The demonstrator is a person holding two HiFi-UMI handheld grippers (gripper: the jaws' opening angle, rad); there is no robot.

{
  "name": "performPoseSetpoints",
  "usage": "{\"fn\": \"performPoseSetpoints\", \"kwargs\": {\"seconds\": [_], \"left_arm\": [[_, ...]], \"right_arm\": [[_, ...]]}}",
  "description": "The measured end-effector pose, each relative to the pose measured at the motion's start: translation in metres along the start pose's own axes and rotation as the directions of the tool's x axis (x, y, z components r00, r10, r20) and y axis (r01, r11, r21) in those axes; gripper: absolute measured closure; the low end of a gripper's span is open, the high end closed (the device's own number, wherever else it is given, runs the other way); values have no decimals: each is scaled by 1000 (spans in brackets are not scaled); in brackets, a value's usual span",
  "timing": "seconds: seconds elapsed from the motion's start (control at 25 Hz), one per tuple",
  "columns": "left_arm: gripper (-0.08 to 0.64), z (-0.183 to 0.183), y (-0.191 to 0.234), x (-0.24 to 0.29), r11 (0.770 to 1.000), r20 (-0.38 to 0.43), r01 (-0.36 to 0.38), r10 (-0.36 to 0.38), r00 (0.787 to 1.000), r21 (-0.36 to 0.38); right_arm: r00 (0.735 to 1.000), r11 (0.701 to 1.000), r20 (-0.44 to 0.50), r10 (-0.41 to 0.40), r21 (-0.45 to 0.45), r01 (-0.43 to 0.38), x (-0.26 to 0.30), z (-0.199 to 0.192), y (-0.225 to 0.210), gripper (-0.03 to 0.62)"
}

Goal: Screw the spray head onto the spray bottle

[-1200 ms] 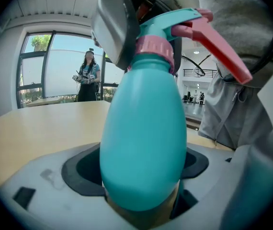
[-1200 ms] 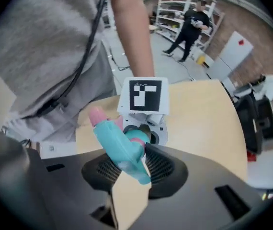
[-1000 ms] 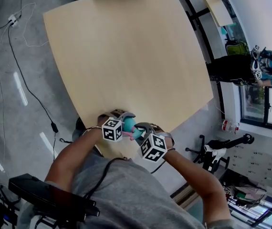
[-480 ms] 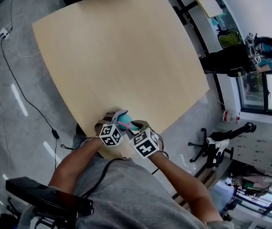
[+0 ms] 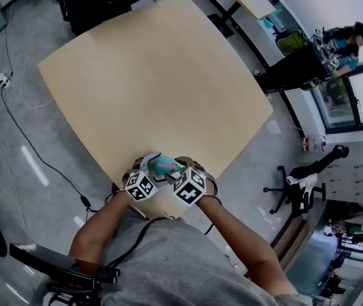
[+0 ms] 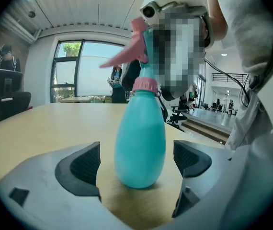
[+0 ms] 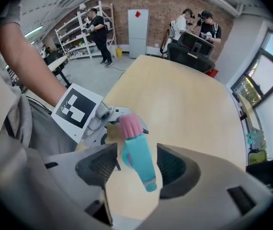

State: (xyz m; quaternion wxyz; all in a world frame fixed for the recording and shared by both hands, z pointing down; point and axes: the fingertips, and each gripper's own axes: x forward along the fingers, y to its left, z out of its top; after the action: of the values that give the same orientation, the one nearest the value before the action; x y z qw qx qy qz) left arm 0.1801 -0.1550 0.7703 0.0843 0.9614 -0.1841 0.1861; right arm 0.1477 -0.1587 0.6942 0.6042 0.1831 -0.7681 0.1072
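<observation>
Both grippers sit closer together than a second ago, marker cubes now side by side at the near table [image 5: 156,75] edge, and both sets of jaws have just been opening. Left gripper [image 6: 137,159]: jaws spread wide and pointing roughly level. The teal spray bottle [image 6: 140,147] stands upright on the table between the pads [image 6: 86,164]. Clear gap on each side, nothing gripped. Pink collar and pink trigger of the spray head [image 6: 135,47] rise above the jaws, seated on the bottle neck; the top of the head is masked by a mosaic patch. Right gripper [image 7: 136,166]: points steeply down over the bottle with jaws apart. The spray head [image 7: 137,157] lies between the pads [image 7: 98,164], teal body running lengthwise along the gap, pink part at the far end. Pads don't look pressed on it. Beyond the right jaws, the left gripper's marker cube shows just past the pink part. Head view: bottle [image 5: 167,166] sits ahead of both cubes, left gripper [image 5: 158,165] and right gripper [image 5: 176,166] flanking it.
</observation>
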Motion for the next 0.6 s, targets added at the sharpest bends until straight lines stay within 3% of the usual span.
{"fn": "performPoseSetpoints", "kwargs": {"seconds": [0.24, 0.4, 0.48, 0.6], "left_arm": [[107, 18, 10, -81, 1000, 0, -26, 26, 1000, 12], [107, 33, 11, -127, 1000, 35, 9, -10, 999, 22], [109, 58, 18, -156, 999, 83, 11, -14, 996, 37], [110, 112, 32, -197, 999, 211, -33, 28, 977, 19]], "right_arm": [[986, 997, 160, -41, 77, 29, -52, 33, 5, 339], [947, 973, 313, -70, 232, -5, -92, 39, 2, 339], [888, 928, 440, -131, 370, -46, -128, 46, -4, 339], [747, 832, 581, -323, 550, -68, -194, 43, -19, 342]]}}
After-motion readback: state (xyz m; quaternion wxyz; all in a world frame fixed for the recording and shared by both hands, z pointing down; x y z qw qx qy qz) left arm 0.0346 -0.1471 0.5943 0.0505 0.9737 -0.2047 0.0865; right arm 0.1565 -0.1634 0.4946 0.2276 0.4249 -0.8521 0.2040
